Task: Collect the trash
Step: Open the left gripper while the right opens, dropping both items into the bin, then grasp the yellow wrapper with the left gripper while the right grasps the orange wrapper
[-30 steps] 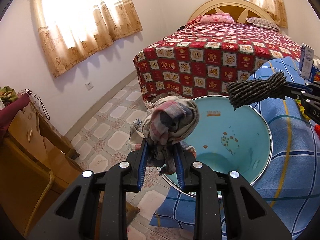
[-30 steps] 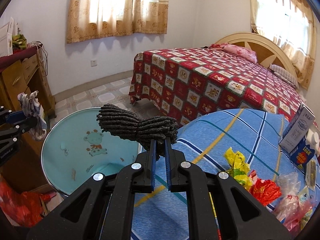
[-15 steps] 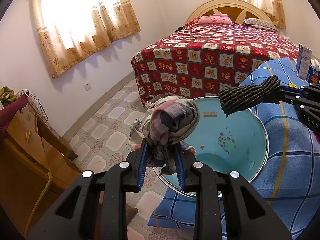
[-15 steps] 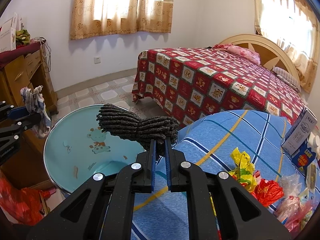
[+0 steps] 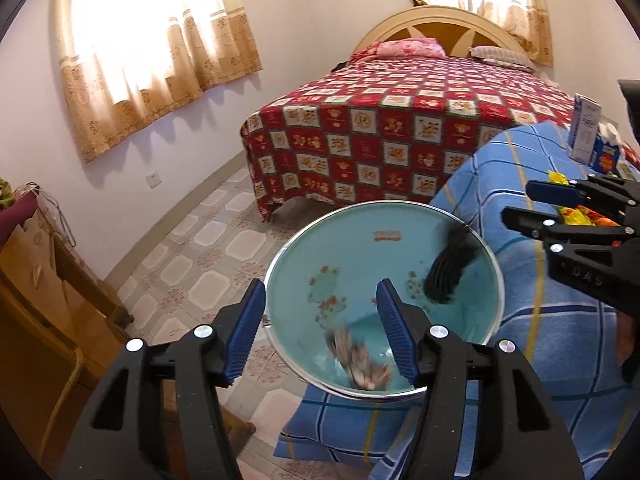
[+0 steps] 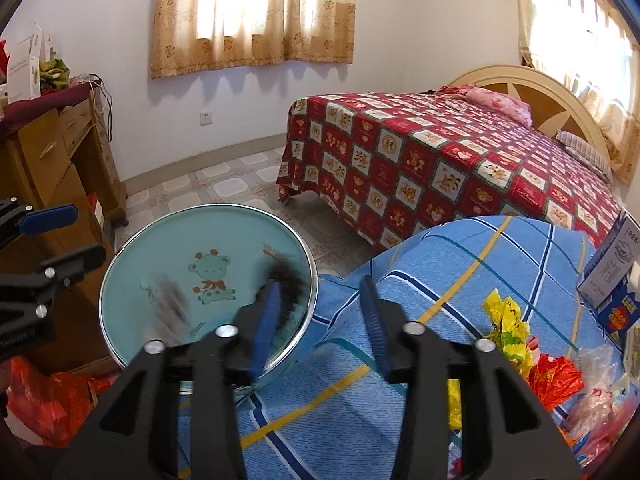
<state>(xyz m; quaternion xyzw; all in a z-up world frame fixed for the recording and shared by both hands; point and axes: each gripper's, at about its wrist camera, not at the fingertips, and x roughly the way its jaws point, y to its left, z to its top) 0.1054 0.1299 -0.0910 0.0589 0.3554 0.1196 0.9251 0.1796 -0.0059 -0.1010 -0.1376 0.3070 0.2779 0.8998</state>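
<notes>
dark rag [image 5: 450, 270] (blurred) in basin [image 5: 280, 256] | both grippers angled down, opening

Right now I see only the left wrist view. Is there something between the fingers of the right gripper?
Observer: No. The right gripper is opening, and nothing is between its fingers.
Operator: Is there trash on the blue checked blanket that I cannot see?
Observer: Yes. Crumpled clear plastic bags lie near the right end of the blue checked blanket.
Operator: And lower down, near the basin?
Observer: A red plastic bag lies below the left edge of the round light-blue basin.
</notes>
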